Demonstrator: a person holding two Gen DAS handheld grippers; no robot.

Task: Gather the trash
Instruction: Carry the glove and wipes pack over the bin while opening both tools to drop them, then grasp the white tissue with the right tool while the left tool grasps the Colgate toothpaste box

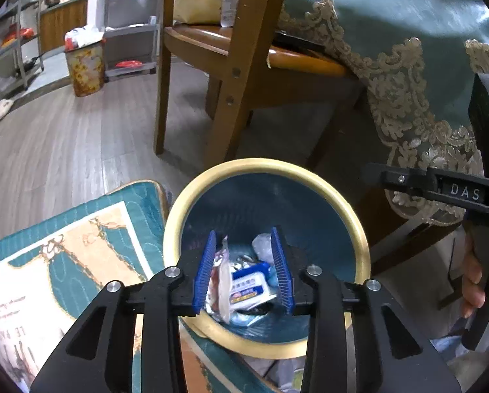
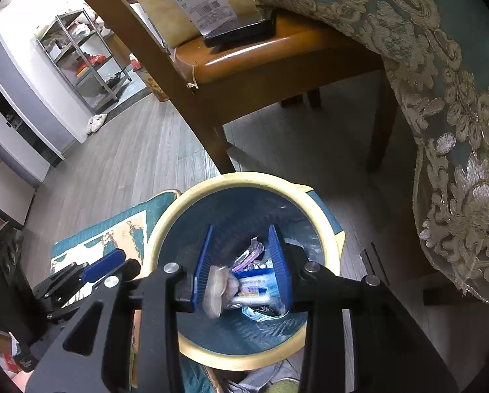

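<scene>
Directly below both of my tools sits the trash bin (image 1: 349,209), a round blue bin with a cream rim, standing on the wood floor (image 1: 64,150) beside the chair (image 1: 231,75) and the lace-edged tablecloth (image 1: 404,98), its near rim overlapping the edge of a teal printed cushion (image 1: 47,262).

My left hand-held gripper (image 1: 244,271) hangs over the mouth of the bin with its blue pads spread to a middling width and nothing pinched between them; what shows in the gap lies down at the bottom. My right hand-held gripper (image 2: 242,270) is over the same opening, just beside the left one, also parted and empty as far as I can judge.

The trash lies straight ahead along the fingers of both tools, deep inside: a blue-and-white tissue packet (image 1: 249,286) with its long axis running roughly across the gap, a pale crumpled wrapper (image 1: 223,281) against the left side of it, and a purple wrapper (image 2: 249,255) farther back.

Neither hand is clearly nearer; both are centred on the bin, so I judge any dropping here done and the next move to be away from it.
</scene>
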